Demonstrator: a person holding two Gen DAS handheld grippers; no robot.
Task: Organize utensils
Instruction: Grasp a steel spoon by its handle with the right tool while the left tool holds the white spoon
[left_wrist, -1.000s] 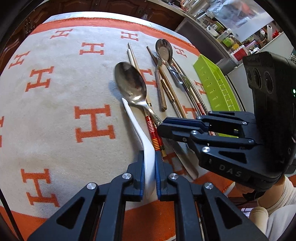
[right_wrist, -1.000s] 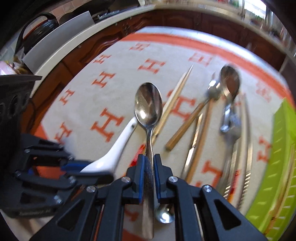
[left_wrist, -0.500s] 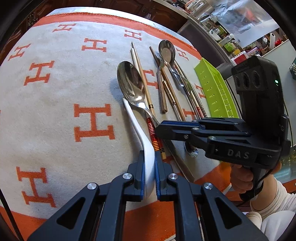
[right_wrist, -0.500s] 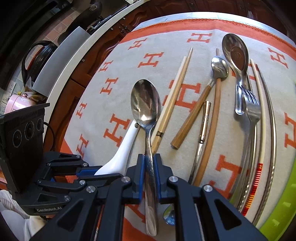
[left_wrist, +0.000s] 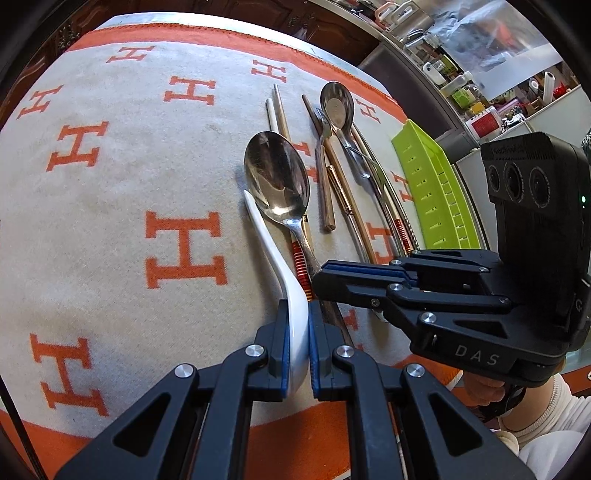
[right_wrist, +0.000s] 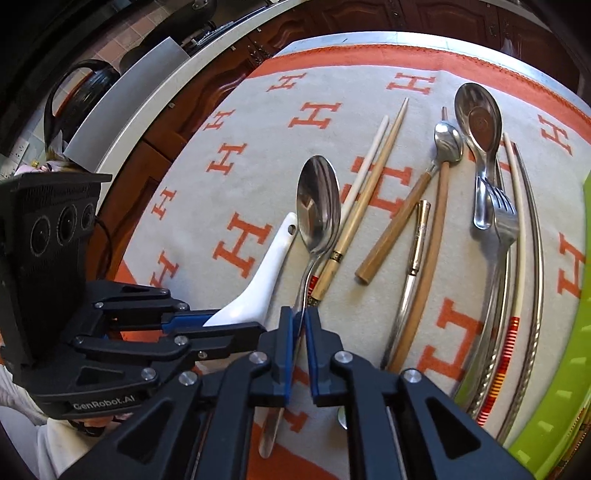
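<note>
My left gripper (left_wrist: 296, 325) is shut on the bowl of a white ceramic spoon (left_wrist: 275, 254), whose handle points away over the cloth; the spoon also shows in the right wrist view (right_wrist: 258, 280). My right gripper (right_wrist: 300, 325) is shut on the handle of a large steel spoon (right_wrist: 318, 206), which also shows in the left wrist view (left_wrist: 277, 177), lying right of the white spoon. The two grippers are side by side near the cloth's front edge, and each shows in the other's view: the right gripper (left_wrist: 334, 273) and the left gripper (right_wrist: 221, 321).
On the orange-and-cream cloth (left_wrist: 110, 206) lie chopsticks (right_wrist: 373, 184), a wooden-handled spoon (right_wrist: 413, 199), a second steel spoon (right_wrist: 478, 122), a fork (right_wrist: 500, 221) and long rods. A lime-green tray (left_wrist: 432, 192) stands at the right edge. Dark cabinets are behind.
The right wrist view has swung up and back, showing more of the cloth. The right gripper has shifted slightly beside the left. Both spoons stay gripped in the same places.
</note>
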